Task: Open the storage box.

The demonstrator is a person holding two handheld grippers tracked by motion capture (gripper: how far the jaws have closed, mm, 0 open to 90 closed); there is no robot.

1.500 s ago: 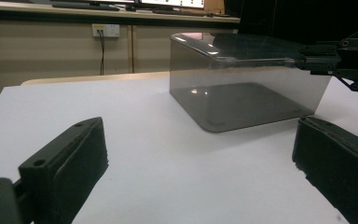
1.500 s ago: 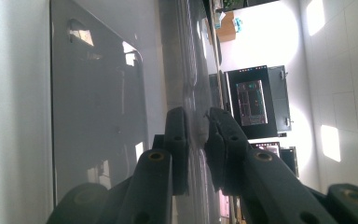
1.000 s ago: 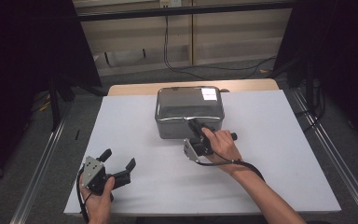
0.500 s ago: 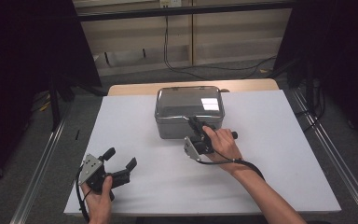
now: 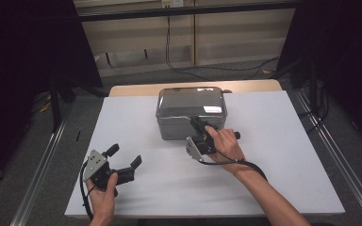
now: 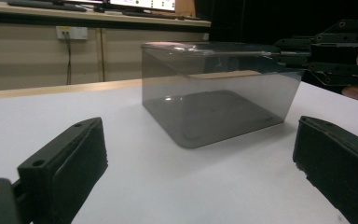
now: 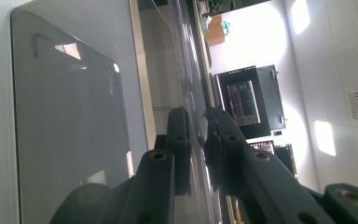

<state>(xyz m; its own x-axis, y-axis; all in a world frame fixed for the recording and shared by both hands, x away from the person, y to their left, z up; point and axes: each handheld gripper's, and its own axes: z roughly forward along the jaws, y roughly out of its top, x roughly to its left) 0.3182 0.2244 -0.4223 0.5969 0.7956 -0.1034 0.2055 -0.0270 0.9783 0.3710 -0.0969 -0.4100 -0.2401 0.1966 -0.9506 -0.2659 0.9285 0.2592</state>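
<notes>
Got my right gripper [image 5: 199, 123] clamped on the near rim of the smoky clear plastic lidded box [image 5: 191, 112] at 12 o'clock on the counter [image 5: 287, 155], left gripper [image 5: 122, 161] wide open and idle, so lifting the lid straight up seems next.

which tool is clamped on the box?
The right tool: its jaws are shut on the lid edge of the clear grey box. The left tool sits apart on the white table, jaws open.
</notes>
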